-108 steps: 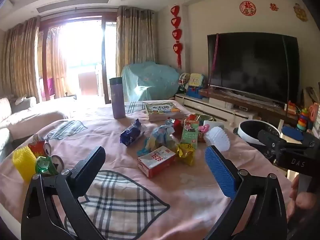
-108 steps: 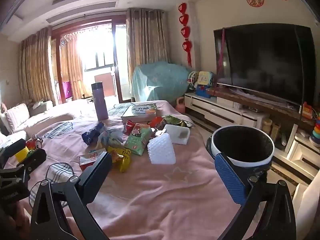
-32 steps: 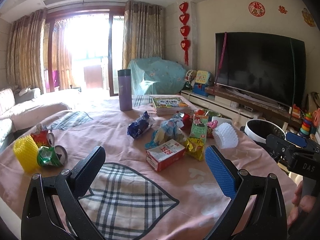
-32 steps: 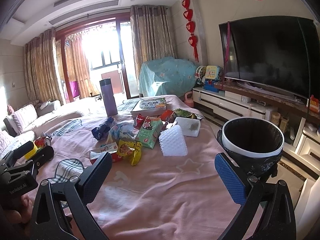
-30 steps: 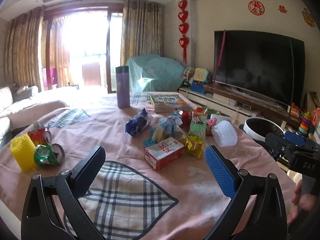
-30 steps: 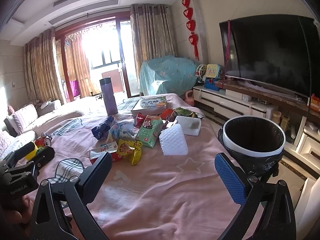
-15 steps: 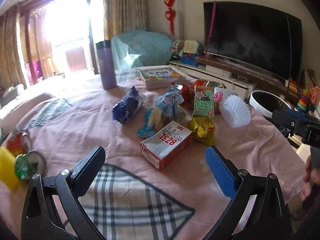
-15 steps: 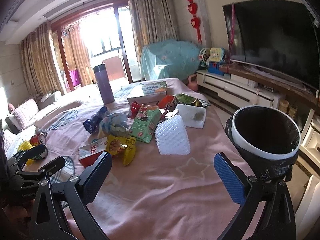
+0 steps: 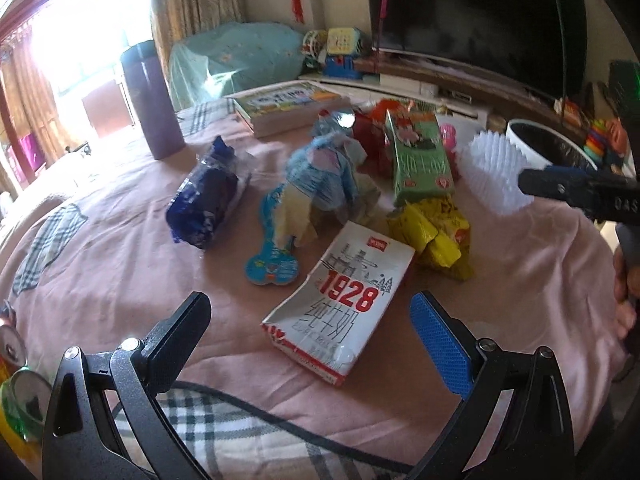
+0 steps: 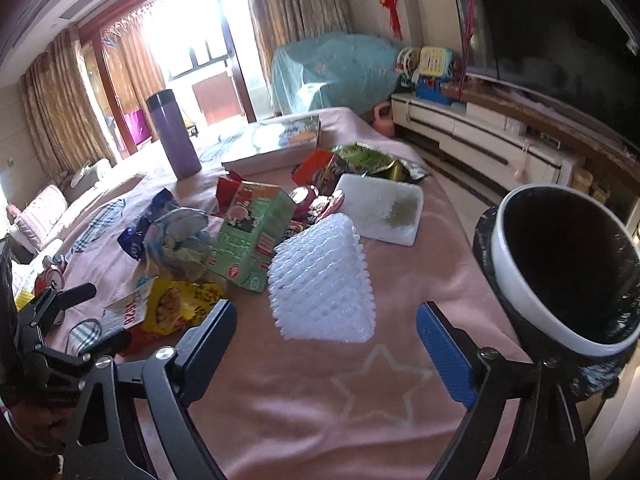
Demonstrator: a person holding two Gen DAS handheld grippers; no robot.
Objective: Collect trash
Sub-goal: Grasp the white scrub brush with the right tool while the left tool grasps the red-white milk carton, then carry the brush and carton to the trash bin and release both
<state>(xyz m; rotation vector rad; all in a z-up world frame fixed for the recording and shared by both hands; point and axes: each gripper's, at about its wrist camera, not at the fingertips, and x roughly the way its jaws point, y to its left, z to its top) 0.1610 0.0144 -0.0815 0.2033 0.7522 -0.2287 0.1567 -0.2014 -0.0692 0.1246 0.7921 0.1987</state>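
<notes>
At the far left of the left wrist view, crushed cans [image 9: 18, 392] are seen at the edge of the pink-clothed tabletop [image 9: 120, 264]. A purple flask [image 9: 152, 104] stands upright farther back. A blue wrapper [image 9: 206, 204] lies on the cloth, with a light-blue crumpled wrapper [image 9: 324, 184] beside it. The left tongs [image 9: 310, 316] are held spread wide and empty, and the flattened white carton marked 1928 [image 9: 344, 300] lies just ahead, between the two fingers' lines. A yellow wrapper [image 9: 434, 236] touches the carton's far corner, below a green carton [image 9: 422, 156].

In the right wrist view, the right tongs [image 10: 326, 320] are likewise spread and empty, with a white foam net [image 10: 322, 280] just beyond them. A white foam tray [image 10: 380, 208] lies behind it. The black-lined white bin [image 10: 560, 268] stands beside the tabletop at the right.
</notes>
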